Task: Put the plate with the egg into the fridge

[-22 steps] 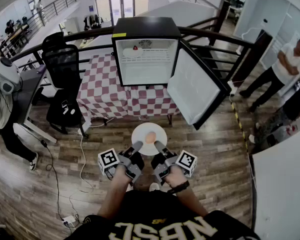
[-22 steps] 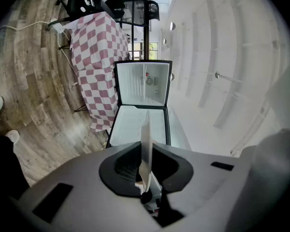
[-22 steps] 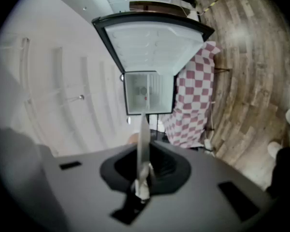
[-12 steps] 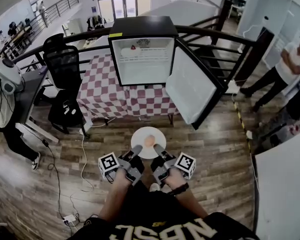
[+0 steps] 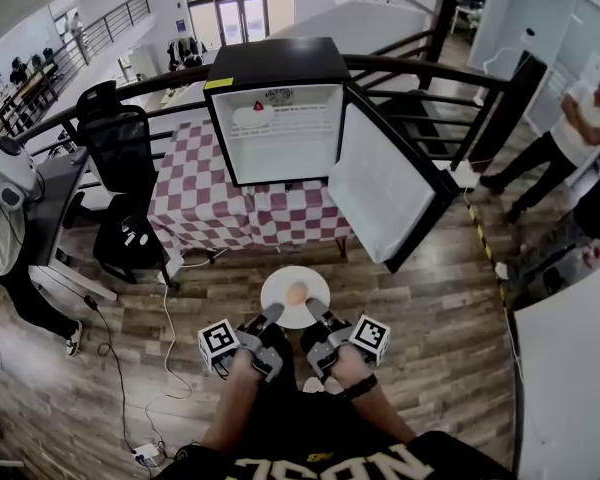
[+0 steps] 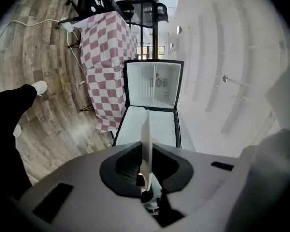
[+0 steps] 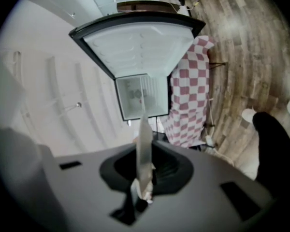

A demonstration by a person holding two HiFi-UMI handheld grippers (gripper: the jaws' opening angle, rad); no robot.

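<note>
While a person stands on a wooden floor (image 5: pixel 450 308) facing an open mini fridge (image 5: pixel 276 118), a white plate (image 5: pixel 278 284) carrying one egg (image 5: pixel 297 293) is held out level in front of them, in mid-air and well short of the fridge. The fridge sits at twelve o'clock from the plate, on a table with a red-and-white checked cloth (image 5: pixel 205 203), and its door (image 5: pixel 380 183) is swung out toward two o'clock. The left gripper (image 5: pixel 271 316) is pinched narrowly onto the rim at about seven o'clock, and the right gripper (image 5: pixel 315 314) does the same at about five o'clock. The plate looks stiff, glazed and probably slick, light enough for two rim grips, yet breakable if dropped. The egg lies loose on it, so it would likely roll with any tilt, and it is fragile. Holding the near rim on both sides and keeping the plate flat seems the safest hold. Only the head view shows the egg and both grips together. Each gripper view shows the plate merely as a thin white edge between closed jaws, but looks straight into the pale, open fridge cavity ahead.
</note>
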